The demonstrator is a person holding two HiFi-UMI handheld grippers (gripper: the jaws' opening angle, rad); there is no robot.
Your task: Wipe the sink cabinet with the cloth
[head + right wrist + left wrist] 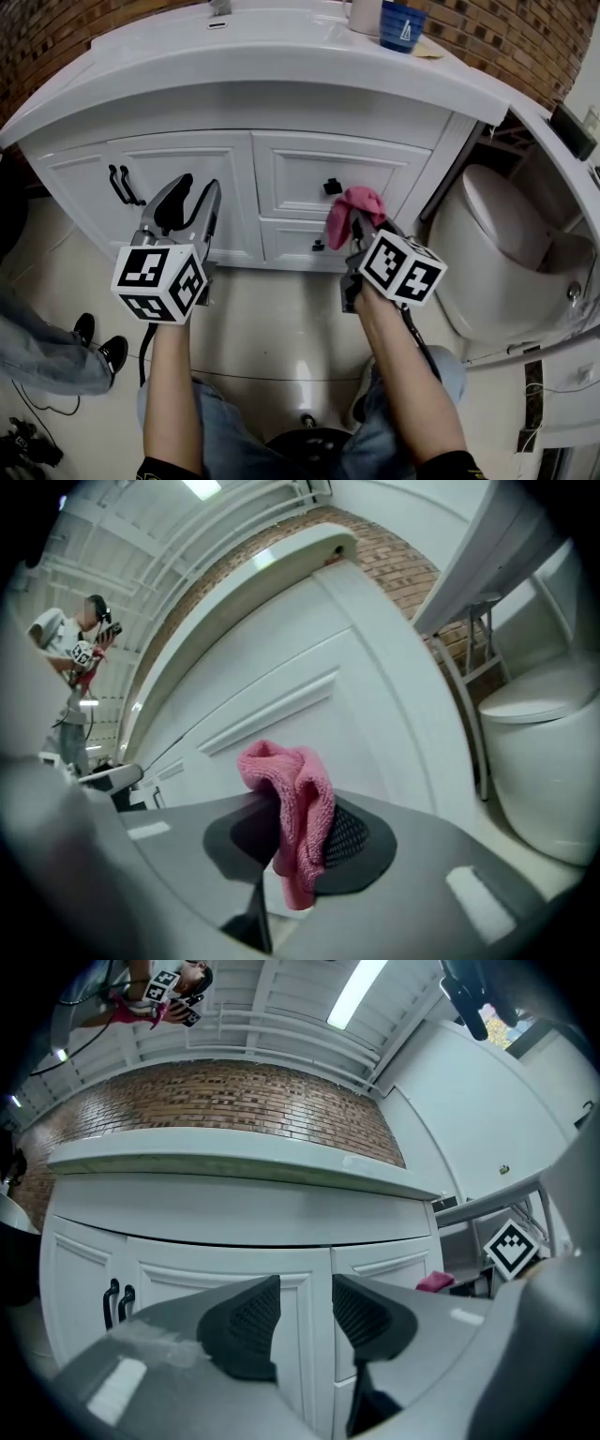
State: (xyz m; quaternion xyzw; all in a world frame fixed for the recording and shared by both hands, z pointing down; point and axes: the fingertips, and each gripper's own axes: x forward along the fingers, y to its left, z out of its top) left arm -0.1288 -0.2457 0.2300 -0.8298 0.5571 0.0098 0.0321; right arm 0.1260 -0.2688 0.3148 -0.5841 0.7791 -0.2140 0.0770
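Because the right gripper (pixel 298 829) clamps only a bunched fold of the cloth (pixel 292 785) at centre frame, a stroke across the sink cabinet (pixel 197 164) could snag a drawer knob (pixel 332 187) and pull the cloth free. Left gripper (pixel 306 1314): jaws apart, empty. Count: one cloth, two grippers, two knobs, two door handles (pixel 122 186) at frame left.

Pink cloth (pixel 355 206) in right gripper (pixel 354 228), near cabinet drawer (pixel 375 169)

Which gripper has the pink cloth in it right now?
The right gripper, whose jaws are shut on the pink cloth. The left gripper has its jaws apart, nothing between them.
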